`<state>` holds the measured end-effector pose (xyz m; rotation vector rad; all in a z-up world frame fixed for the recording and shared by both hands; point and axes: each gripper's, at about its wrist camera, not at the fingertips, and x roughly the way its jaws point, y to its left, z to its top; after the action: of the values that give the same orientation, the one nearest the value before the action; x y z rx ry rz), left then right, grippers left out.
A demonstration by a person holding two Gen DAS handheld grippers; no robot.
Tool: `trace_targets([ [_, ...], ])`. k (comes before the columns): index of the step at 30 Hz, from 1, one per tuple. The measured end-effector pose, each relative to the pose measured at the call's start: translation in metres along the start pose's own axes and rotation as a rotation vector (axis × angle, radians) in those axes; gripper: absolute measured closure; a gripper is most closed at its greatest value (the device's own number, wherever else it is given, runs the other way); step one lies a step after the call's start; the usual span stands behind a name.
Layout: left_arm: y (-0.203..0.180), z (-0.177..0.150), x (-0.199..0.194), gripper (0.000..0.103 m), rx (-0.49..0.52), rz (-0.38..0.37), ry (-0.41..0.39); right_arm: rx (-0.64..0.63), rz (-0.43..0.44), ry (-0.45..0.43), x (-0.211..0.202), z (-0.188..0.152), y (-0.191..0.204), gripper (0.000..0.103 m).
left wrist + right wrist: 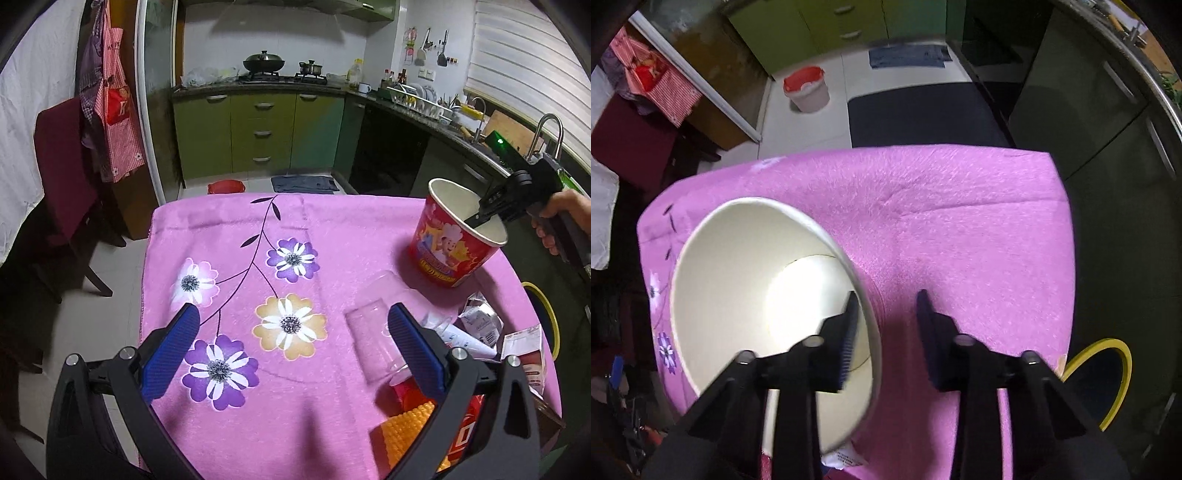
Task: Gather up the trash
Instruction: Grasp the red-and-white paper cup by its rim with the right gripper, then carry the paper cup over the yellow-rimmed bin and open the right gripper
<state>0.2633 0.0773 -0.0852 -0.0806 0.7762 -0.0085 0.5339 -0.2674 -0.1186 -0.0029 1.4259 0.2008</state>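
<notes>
While the bucket (456, 236) stands upright on the pink cloth (258, 229) near the far right corner of the table, its white inside, as the right wrist view shows it, holds nothing, so the collecting appears barely begun. The trash lies in a loose pile at the near right of the cloth: a clear plastic cup (373, 334) on its side, white printed wrappers (476, 325), a red packet (465, 432) and an orange ribbed piece (406, 428), none of it in the bucket or between any jaws. All of it is left to gather. The right gripper (886, 314) points steeply down at the bucket rim, one finger inside the wall and the other outside over the cloth; the wall sits between the pads, but a visible gap remains on the outer side, so the jaws are narrowed about the rim without a grip I can confirm. A hand (557, 218) holds that tool from the right edge of the left wrist view, where one finger dips into the bucket mouth. The left gripper (291, 323) is tilted down over the cloth with its blue pads (171, 347) spread wide and empty, the right pad overlapping the cup in the picture; whether it touches the cup cannot be told. In my judgement the bucket is being secured as the receptacle and the cup is the likely first item.
</notes>
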Motion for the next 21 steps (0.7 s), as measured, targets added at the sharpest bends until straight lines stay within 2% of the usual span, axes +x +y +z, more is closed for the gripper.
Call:
trace_targets([
  [2,0.001,-0.001,0.001,0.006,-0.003,-0.007,0.005,-0.012,0.003,0.005,0.002,0.000,0.002,0.095],
  [6,0.000,-0.003,0.001,0.006,-0.001,-0.016,0.016,-0.020,-0.008,-0.008,-0.004,-0.003,0.010,0.098],
  [10,-0.004,-0.005,-0.005,0.006,0.007,-0.034,0.015,-0.002,0.039,-0.055,-0.039,-0.023,-0.005,0.098],
  [13,-0.010,-0.006,-0.012,0.006,0.028,-0.041,0.006,0.049,0.057,-0.128,-0.085,-0.049,-0.048,0.098],
  [14,-0.012,-0.006,-0.015,0.006,0.036,-0.045,0.004,0.083,0.052,-0.157,-0.104,-0.065,-0.072,0.098],
  [17,-0.016,-0.006,-0.021,0.006,0.049,-0.054,-0.002,0.173,-0.002,-0.195,-0.135,-0.104,-0.132,0.098],
  [21,-0.024,-0.006,-0.029,0.006,0.053,-0.080,-0.005,0.324,-0.073,-0.174,-0.136,-0.165,-0.222,0.098],
])
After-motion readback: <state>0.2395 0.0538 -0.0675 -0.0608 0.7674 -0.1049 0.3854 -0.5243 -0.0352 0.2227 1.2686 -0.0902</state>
